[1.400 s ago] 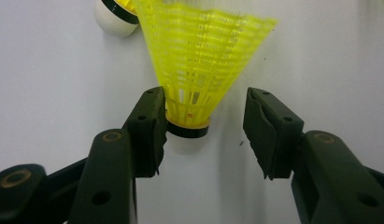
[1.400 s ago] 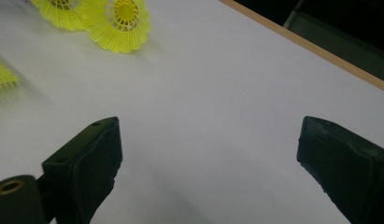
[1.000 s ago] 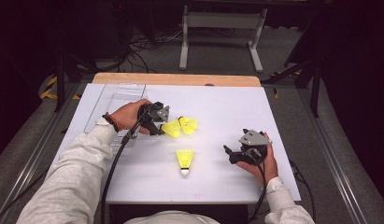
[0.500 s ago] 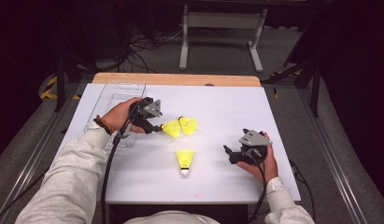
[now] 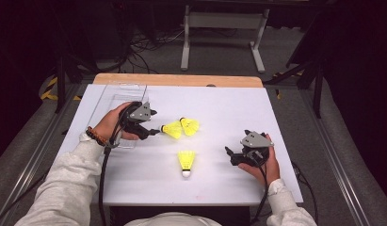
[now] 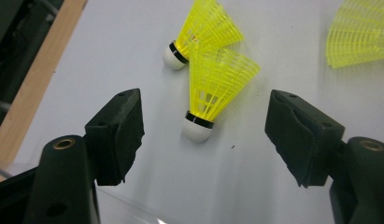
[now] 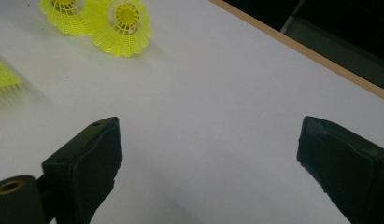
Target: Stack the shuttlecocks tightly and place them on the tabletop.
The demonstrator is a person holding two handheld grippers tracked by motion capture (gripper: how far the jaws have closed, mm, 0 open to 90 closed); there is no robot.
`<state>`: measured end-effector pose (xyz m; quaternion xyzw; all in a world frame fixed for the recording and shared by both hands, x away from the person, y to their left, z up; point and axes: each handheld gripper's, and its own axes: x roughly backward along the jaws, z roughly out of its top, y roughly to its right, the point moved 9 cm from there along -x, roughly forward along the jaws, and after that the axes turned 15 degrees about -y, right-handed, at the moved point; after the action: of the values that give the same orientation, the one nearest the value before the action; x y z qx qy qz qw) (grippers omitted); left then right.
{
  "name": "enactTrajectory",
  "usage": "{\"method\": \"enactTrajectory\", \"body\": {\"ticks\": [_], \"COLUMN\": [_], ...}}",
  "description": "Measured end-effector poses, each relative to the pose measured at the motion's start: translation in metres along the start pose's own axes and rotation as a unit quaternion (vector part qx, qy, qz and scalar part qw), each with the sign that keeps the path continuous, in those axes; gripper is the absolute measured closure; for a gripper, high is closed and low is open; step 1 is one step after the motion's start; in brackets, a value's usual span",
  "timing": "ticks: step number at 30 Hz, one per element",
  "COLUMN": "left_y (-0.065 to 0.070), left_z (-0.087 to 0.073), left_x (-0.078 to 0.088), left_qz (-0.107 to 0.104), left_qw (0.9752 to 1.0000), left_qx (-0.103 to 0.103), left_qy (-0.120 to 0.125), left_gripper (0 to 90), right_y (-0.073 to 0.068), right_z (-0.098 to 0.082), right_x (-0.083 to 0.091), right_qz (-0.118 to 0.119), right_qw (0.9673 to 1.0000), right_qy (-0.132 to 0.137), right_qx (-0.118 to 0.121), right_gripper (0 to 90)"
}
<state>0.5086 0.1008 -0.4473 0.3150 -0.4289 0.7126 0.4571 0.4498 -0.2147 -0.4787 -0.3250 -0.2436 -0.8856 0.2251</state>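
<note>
Left claw point(image 6: 204, 135) now back, shuttlecock point(image 6: 213, 88) just ahead

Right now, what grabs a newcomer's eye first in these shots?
Three bright yellow shuttlecocks on the white table: a touching pair lying mid-table and a single shuttlecock standing on its cork nearer the person. The left hand-held gripper sits just beside the pair; its jaws have just been opening, and nothing is pinched between them. The right hand-held gripper rests open at the table's right.
</note>
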Motion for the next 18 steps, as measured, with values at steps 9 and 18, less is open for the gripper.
{"method": "enactTrajectory", "body": {"ticks": [9, 18], "left_y": [0.008, 0.021], "left_z": [-0.004, -0.012], "left_x": [0.015, 0.034], "left_qz": [0.029, 0.064], "left_qw": [0.9988, 0.9928], "left_qx": [0.02, 0.057], "left_qy": [0.034, 0.084], "left_gripper": [22.9, 18.6], "right_y": [-0.001, -0.004], "right_z": [0.001, 0.002], "right_x": [0.001, 0.002], "right_qz": [0.001, 0.001], "right_qw": [1.0, 1.0], "right_qy": [0.003, 0.006], "right_qx": [0.002, 0.005], "right_gripper": [7.3, 7.5]}}
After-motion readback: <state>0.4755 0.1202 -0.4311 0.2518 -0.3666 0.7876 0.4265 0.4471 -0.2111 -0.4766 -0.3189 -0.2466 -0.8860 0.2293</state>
